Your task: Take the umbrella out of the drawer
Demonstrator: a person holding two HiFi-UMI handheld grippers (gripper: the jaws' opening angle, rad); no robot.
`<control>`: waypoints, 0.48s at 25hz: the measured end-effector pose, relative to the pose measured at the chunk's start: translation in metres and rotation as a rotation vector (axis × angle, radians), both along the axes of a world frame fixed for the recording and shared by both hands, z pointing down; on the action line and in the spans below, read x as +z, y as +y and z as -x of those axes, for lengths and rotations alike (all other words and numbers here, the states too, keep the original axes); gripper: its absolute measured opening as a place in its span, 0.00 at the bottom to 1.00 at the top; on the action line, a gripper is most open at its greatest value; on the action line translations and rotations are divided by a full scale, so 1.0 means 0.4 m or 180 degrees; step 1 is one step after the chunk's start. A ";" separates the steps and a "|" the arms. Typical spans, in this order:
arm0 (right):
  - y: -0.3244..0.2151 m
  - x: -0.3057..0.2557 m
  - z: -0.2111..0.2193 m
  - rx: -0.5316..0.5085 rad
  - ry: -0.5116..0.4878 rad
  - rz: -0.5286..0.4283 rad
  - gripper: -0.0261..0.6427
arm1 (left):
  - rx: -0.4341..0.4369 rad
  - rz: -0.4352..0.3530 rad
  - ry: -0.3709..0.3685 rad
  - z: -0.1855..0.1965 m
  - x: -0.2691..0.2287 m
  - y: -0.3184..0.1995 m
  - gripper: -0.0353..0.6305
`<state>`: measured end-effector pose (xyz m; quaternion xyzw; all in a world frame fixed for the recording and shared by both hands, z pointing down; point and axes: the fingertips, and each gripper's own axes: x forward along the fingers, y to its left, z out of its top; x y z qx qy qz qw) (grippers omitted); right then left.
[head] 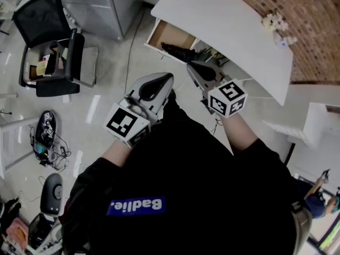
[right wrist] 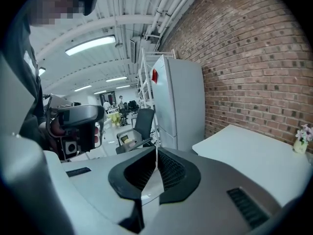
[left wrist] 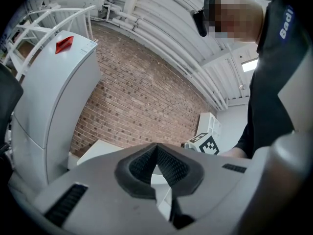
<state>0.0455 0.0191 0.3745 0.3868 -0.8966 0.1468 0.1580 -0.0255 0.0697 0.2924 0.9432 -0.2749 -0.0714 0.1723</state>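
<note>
Black folded umbrella, open wooden drawer, ahead of your left tongs and right tongs; both clenched, empty. Unclench before reaching.

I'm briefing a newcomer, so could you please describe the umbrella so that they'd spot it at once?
Find the white desk by the brick wall; a drawer stands open under its edge. The umbrella is the long black folded thing lying in that drawer, the only dark item on its pale brown bottom.

A black office chair stands on the floor; flowers sit near a brick wall.
</note>
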 end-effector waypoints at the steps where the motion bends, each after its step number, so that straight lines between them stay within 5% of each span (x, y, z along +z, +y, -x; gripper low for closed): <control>1: -0.011 0.005 -0.004 -0.0015 0.0036 -0.0008 0.09 | -0.0028 0.0005 -0.0013 -0.001 0.002 -0.008 0.06; 12: -0.201 0.115 -0.069 -0.0516 0.0697 -0.0154 0.09 | -0.0494 0.0083 -0.0216 -0.054 -0.004 -0.197 0.06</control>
